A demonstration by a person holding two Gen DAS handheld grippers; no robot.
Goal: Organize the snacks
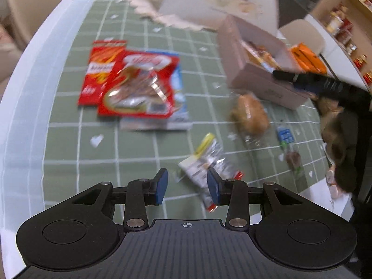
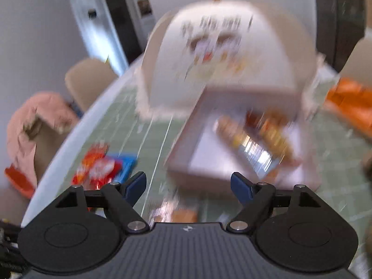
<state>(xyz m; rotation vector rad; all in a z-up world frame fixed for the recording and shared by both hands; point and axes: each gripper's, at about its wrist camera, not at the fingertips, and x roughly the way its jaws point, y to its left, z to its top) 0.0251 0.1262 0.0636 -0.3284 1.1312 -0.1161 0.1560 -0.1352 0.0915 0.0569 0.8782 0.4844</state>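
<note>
Lying at left on the green-checked bench [image 1: 130, 148]: red snack bags [image 1: 137, 86], overlapping, one on a blue-and-white packet. Hovering mid-frame: left gripper [image 1: 187, 187], pads parted, nothing clamped, a small white-and-yellow packet [image 1: 204, 162] sitting just beyond them. Resting further right: wrapped bun [image 1: 251, 114], then pink box [image 1: 258, 69] holding snacks, orange packs behind. Hanging over the box: right gripper [image 2: 188, 187], spread wide, gripping nothing.

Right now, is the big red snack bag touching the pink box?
Apart. The left wrist view shows the red snack bag and pink box separated by bare green tablecloth.
</note>
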